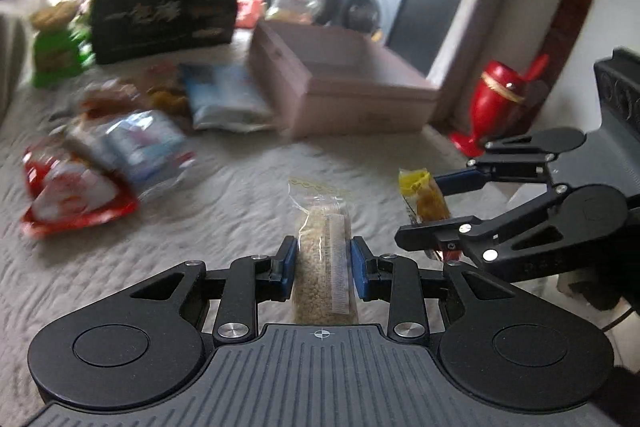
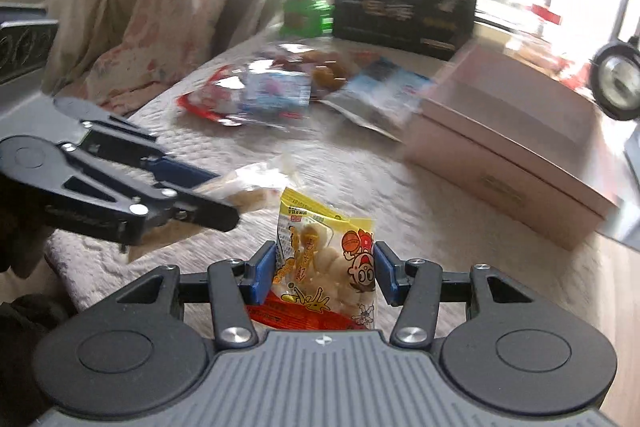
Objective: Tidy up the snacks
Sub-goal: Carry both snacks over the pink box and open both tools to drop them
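Pink cardboard, that's the biggest target here: the open box (image 1: 348,83) is sitting on the quilted bed (image 1: 224,195), ahead of both tongs and well apart from them. In the left wrist view it is lying up and slightly right; in the right wrist view it is stretching away to the right, long side running front to back. The loose snack pile (image 1: 120,147) is lying just beside the box's left wall.

Left tongs (image 1: 324,267) are clamping a clear-wrapped grain bar (image 1: 324,251), its long axis pointing straight forward along the fingers. Right tongs (image 2: 326,275) are gripping a yellow snack packet (image 2: 326,259) by its sides, packet standing upright.

The 2 tongs are riding side by side, near each other. My read: the right tongs are sitting nearer the box, so that packet looks likelier to drop in first.
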Demonstrator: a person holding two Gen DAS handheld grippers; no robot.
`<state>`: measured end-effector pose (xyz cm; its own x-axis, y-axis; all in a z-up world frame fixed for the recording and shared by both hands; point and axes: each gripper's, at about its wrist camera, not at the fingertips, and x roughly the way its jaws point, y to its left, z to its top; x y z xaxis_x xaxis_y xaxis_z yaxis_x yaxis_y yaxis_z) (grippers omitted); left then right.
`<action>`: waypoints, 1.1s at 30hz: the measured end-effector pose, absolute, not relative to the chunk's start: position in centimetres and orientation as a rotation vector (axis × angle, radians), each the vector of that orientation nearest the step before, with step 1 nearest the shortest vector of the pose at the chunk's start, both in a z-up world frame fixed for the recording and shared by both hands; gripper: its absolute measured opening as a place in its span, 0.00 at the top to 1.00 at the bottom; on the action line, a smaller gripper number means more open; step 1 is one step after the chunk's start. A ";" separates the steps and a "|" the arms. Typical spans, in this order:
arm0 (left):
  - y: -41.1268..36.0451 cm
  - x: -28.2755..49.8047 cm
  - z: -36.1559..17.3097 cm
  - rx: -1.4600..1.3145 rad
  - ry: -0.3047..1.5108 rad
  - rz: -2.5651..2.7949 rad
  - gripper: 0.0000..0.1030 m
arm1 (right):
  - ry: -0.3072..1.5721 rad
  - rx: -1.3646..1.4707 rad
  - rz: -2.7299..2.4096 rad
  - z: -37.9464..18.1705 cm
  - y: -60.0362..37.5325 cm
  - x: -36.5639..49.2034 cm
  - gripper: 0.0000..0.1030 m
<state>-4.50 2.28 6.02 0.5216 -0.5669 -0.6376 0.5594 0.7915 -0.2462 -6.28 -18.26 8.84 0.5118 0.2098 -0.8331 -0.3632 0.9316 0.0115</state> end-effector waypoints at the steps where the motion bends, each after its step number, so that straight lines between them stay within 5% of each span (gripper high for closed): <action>1: 1.7 -4.4 6.7 -0.018 0.750 -0.684 0.68 | 0.966 -0.161 0.320 9.2 -19.2 -6.6 0.50; 13: -9.3 4.4 15.8 -0.068 0.478 -0.696 0.67 | 0.846 -0.047 0.187 11.4 -25.1 -7.4 0.50; 20: -13.5 14.8 9.9 -0.200 0.758 -0.587 0.67 | 0.842 -0.008 0.149 11.4 -26.6 -5.7 0.50; 33: -4.9 12.5 12.2 -0.207 0.643 -0.462 0.67 | 0.907 0.109 0.086 11.1 -29.4 8.9 0.49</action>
<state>12.54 -4.94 12.22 0.7038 -0.4748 -0.5285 0.3488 0.8790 -0.3252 8.87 -29.42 11.09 0.6136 0.1202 -0.7804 -0.0278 0.9910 0.1308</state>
